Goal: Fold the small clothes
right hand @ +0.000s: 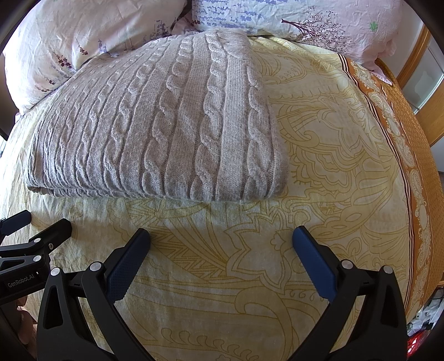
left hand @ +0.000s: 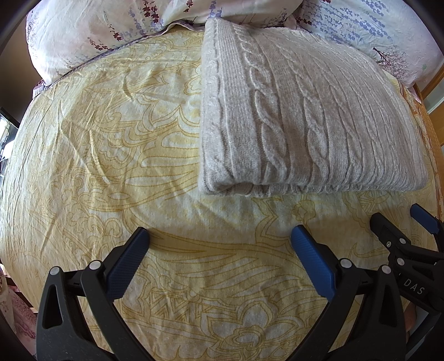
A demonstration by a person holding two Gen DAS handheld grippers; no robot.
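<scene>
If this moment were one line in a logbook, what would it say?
sweater: folded, on bedsheet | left claw: open, empty | right claw: open, empty | both claws short of sweater, not touching

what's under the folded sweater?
The folded sweater lies on the yellow patterned bedsheet. Its near edge shows folded knit layers. Whatever is between them or beneath its middle is covered. Floral pillows sit behind it.

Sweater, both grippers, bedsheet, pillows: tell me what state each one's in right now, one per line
Sweater: folded into a neat rectangle, lying flat on the bed, untouched by either gripper.
Left gripper: open, empty, just short of the sweater's near edge.
Right gripper: open, empty, also short of the near edge.
Bedsheet: spread out, lightly creased.
Pillows: at the head of the bed, behind the sweater.
</scene>
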